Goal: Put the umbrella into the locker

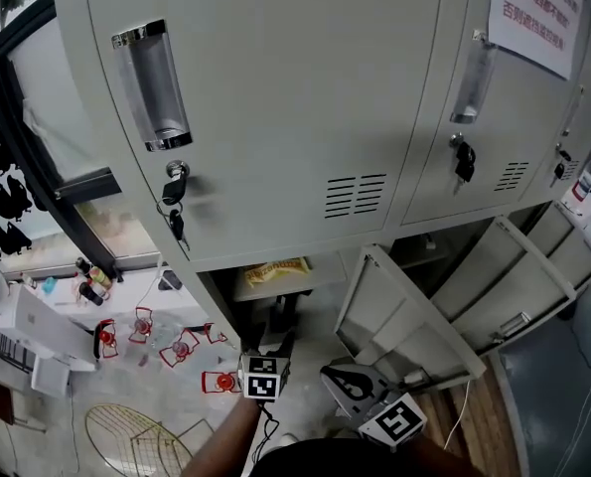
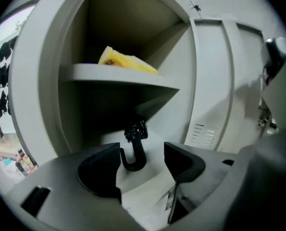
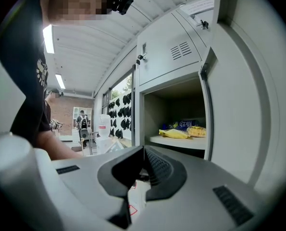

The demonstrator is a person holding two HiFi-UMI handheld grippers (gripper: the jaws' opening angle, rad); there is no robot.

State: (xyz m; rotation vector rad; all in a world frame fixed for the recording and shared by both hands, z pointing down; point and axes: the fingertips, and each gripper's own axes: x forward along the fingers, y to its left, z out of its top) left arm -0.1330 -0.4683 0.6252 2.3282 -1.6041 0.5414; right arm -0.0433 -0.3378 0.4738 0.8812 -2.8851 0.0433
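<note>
Two claws, both empty: I logged the left gripper jaws apart, right gripper closed, umbrella under the locker shelf; placing judged done, next backing out and shutting the door.

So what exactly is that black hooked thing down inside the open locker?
It looks like the umbrella handle: a smooth black plastic-looking J-shaped crook, with something dark bunched at its far end. It rests on the pale locker floor under the shelf, hook towards the camera. Nothing grips it; the rest is lost in shadow.
</note>
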